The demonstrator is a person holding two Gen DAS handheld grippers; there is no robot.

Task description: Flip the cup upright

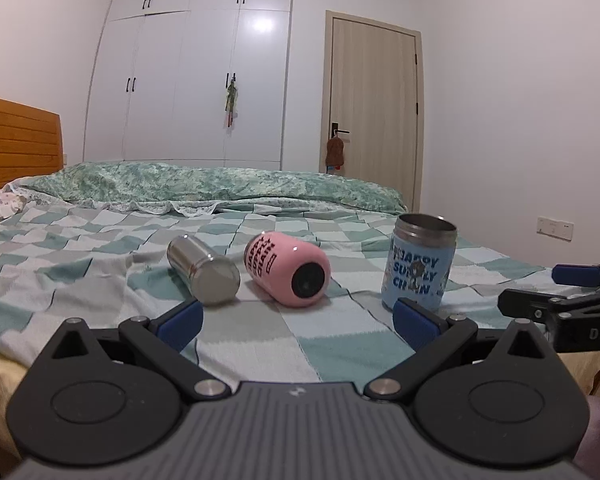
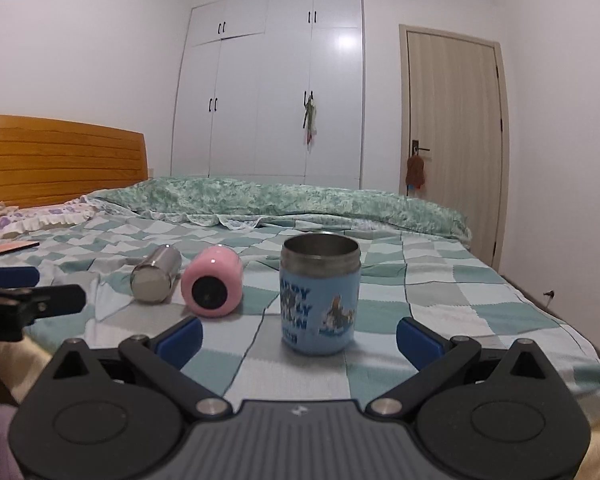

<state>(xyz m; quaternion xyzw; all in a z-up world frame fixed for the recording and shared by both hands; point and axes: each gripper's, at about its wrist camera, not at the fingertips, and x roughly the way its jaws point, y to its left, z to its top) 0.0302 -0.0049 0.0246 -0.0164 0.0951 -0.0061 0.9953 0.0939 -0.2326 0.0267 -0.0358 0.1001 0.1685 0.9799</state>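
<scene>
Three cups are on the checkered bed cover (image 1: 100, 264). A bare steel cup (image 1: 203, 270) lies on its side at the left, also in the right wrist view (image 2: 156, 273). A pink cup (image 1: 288, 273) lies on its side in the middle, base toward me; it also shows in the right wrist view (image 2: 213, 282). A blue cup (image 1: 420, 264) stands upright, mouth up, at the right (image 2: 320, 294). My left gripper (image 1: 298, 322) is open and empty, just short of the pink cup. My right gripper (image 2: 299, 334) is open and empty, with the blue cup standing between and just beyond its fingertips.
A rolled green quilt (image 1: 220, 184) lies across the far side of the bed. A wooden headboard (image 2: 60, 156) stands at the left, a white wardrobe (image 2: 268, 92) and a door (image 2: 456, 120) behind. The bed's near edge lies just under both grippers.
</scene>
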